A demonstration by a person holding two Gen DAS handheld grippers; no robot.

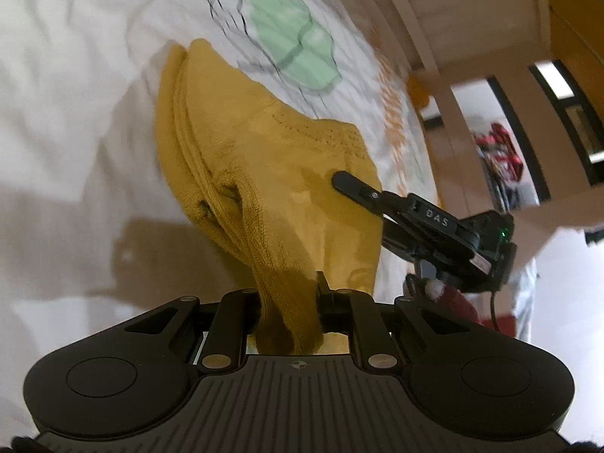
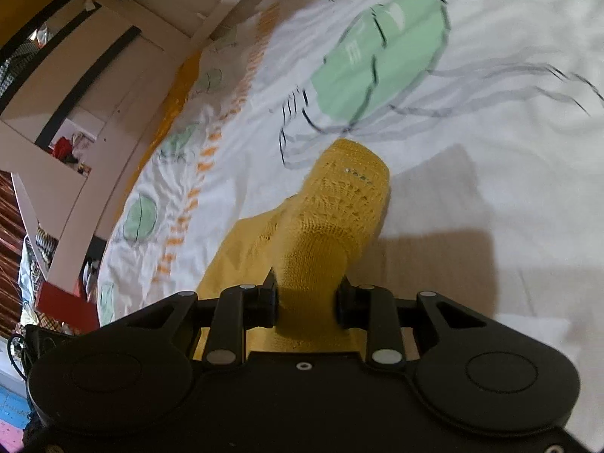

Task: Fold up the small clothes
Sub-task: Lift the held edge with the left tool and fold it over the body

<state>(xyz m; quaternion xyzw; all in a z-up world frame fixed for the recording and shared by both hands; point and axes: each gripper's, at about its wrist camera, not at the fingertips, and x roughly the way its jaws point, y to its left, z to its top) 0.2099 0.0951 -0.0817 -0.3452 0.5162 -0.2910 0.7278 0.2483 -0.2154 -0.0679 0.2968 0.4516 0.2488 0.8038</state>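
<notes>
Left gripper (image 1: pixel 288 298): jaws closed tight on bunched edge of mustard knit garment (image 1: pixel 264 158), cloth pulled up between fingers. Rest of garment spreads ahead of it over white bedsheet (image 1: pixel 68 75) printed with green shapes. Right gripper (image 2: pixel 306 298): jaws narrowed onto other part of same garment, lacy knit section rising straight ahead; also seen from left view, ahead and right, fingertip pressed into fabric. Garment type unclear, possibly small sweater.

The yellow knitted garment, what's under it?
Under the mustard-yellow knitted garment lies a white bedsheet printed with green shapes. Both grippers, left and right, pinch it. Whatever sits directly beneath the cloth is covered.
</notes>
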